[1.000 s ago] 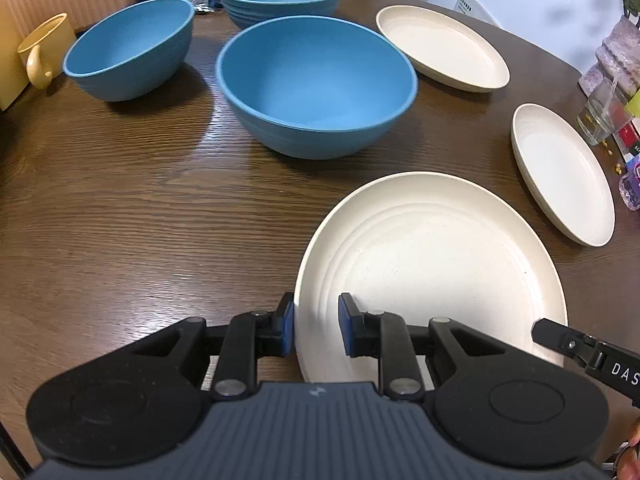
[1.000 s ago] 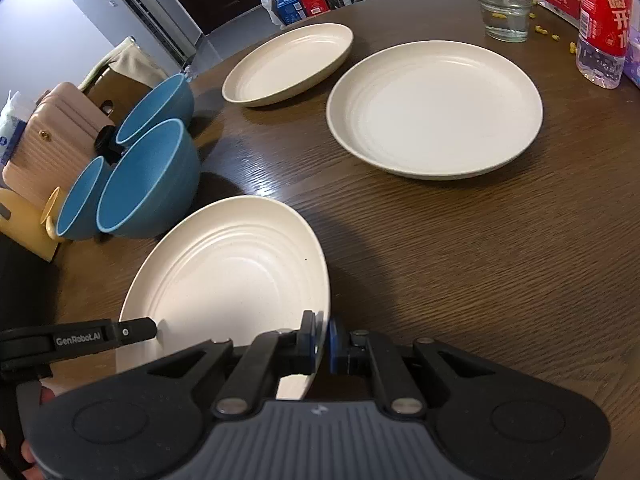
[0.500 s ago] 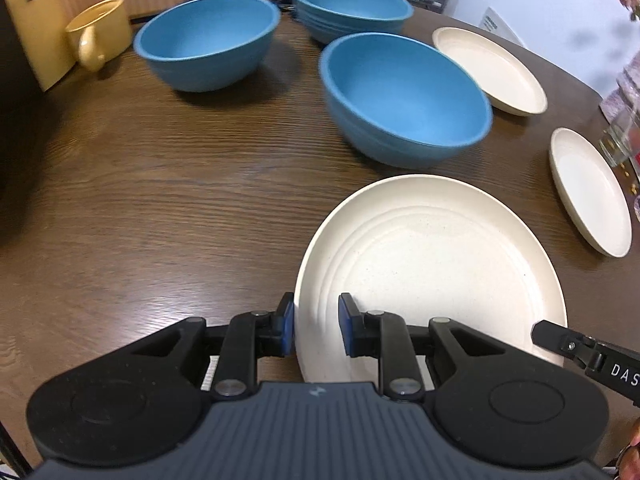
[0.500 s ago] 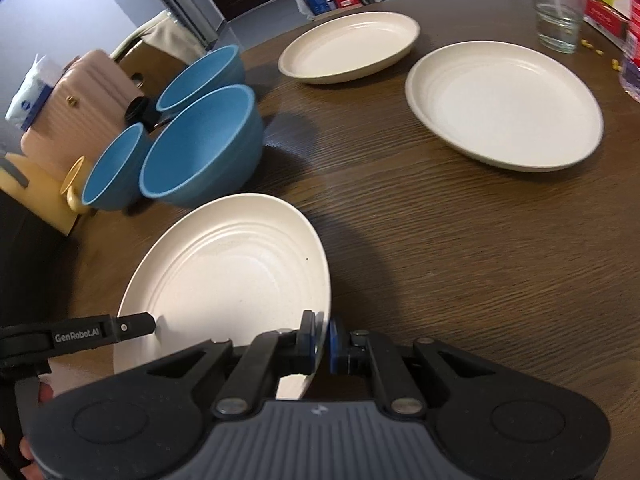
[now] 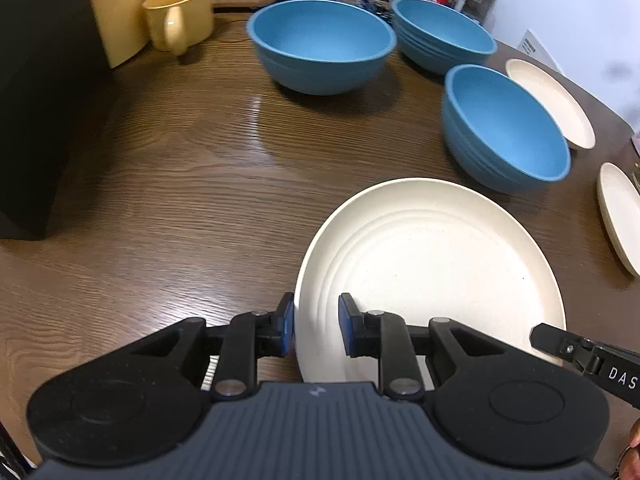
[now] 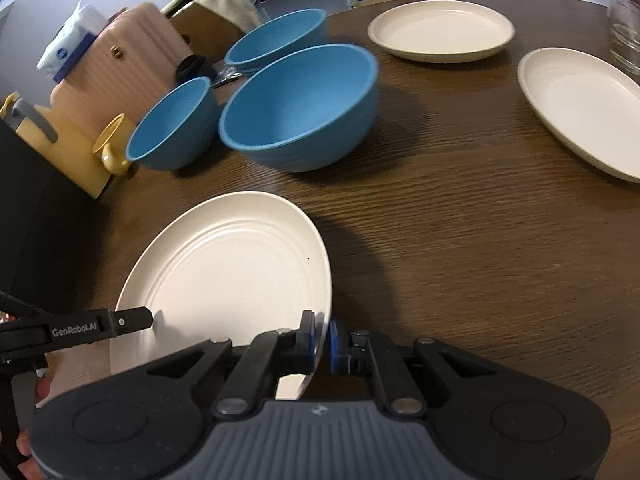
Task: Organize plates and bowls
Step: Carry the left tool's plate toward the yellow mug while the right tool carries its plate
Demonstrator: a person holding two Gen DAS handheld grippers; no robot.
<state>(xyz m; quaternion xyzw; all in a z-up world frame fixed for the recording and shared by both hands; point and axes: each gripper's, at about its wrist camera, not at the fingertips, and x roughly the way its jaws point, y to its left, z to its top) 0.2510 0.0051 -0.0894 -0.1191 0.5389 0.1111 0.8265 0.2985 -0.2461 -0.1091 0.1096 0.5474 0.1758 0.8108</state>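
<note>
A cream plate (image 5: 432,260) hangs just above the brown table, held by both grippers. My left gripper (image 5: 316,328) is shut on its left rim, and its finger (image 6: 100,326) also shows in the right wrist view. My right gripper (image 6: 323,338) is shut on the right rim of the same plate (image 6: 232,272); its finger (image 5: 580,356) reaches in at the lower right of the left wrist view. Three blue bowls (image 5: 320,48) (image 5: 444,36) (image 5: 508,128) stand beyond the plate. Two more cream plates (image 6: 440,30) (image 6: 580,104) lie at the far right.
A yellow mug (image 5: 180,12) stands at the back left beside a cream board. A dark block (image 5: 32,100) borders the table's left side. A drinking glass (image 6: 624,36) stands at the far right, and a pink case (image 6: 132,52) sits behind the bowls.
Both grippers have carried the plate leftward over the table. The bowls and other plates have slid right in view, and the mug and dark block have come closer.
</note>
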